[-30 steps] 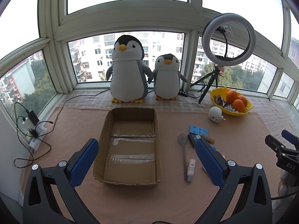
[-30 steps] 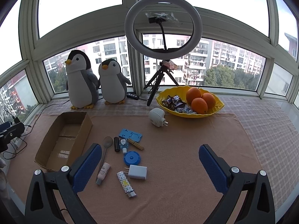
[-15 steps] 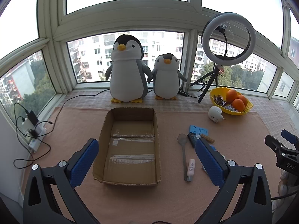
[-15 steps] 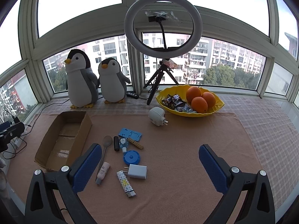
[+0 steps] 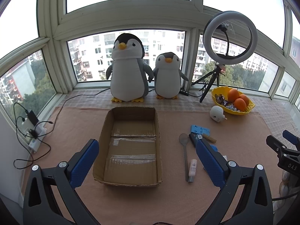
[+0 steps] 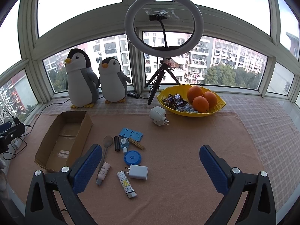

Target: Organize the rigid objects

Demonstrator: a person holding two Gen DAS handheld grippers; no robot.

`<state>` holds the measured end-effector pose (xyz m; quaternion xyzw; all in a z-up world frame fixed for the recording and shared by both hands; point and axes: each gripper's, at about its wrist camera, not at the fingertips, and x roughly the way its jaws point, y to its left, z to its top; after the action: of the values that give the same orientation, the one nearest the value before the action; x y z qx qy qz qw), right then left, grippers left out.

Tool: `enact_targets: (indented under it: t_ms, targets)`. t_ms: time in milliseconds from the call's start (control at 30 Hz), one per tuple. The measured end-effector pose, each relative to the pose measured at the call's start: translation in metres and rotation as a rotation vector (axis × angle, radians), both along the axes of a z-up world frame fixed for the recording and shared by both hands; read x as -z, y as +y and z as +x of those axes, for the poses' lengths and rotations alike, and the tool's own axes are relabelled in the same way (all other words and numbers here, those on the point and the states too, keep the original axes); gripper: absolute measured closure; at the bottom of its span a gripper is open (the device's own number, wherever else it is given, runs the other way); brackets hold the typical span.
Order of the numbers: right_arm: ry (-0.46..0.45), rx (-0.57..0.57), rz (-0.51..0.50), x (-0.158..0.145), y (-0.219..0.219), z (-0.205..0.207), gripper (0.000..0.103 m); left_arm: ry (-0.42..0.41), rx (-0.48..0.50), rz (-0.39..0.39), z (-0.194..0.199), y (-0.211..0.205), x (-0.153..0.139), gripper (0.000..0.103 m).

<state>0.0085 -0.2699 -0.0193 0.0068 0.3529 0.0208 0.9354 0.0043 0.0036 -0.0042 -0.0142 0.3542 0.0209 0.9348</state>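
An empty cardboard box point(image 5: 131, 144) point(image 6: 61, 140) lies open on the peach cloth. Right of it sit several small items: a spoon point(image 6: 106, 146), a pink tube point(image 6: 103, 172), a white charger point(image 6: 138, 171), a patterned lighter point(image 6: 126, 186), a blue round disc point(image 6: 132, 157), a blue flat holder point(image 6: 131, 134), a black stick point(image 6: 117, 143) and a white plug point(image 6: 158, 116). My left gripper point(image 5: 148, 159) hovers open over the box's near end. My right gripper point(image 6: 151, 164) stays open above the charger, holding nothing.
Two plush penguins point(image 5: 127, 71) point(image 5: 167, 75) stand at the window behind the box. A ring light on a tripod point(image 6: 164, 24) and a yellow bowl of oranges and sweets point(image 6: 191, 101) are at the back right. Cables and a power strip point(image 5: 31, 131) lie far left.
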Motion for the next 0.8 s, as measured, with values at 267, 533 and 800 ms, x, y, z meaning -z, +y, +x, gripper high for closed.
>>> enact_targets:
  t_ms: [267,533,800]
  targets:
    - [0.010,0.002,0.001,0.003,-0.001,0.002,0.001,0.003,0.001,-0.001,0.001,0.001,0.002,0.001]
    - [0.014,-0.003,0.007,0.005,0.001,0.003,0.001,0.010,0.000,0.001,0.004,0.003,0.007,0.000]
    - [0.025,-0.006,0.014,0.009,0.000,0.006,0.001,0.026,-0.012,0.006,0.009,0.011,0.014,0.000]
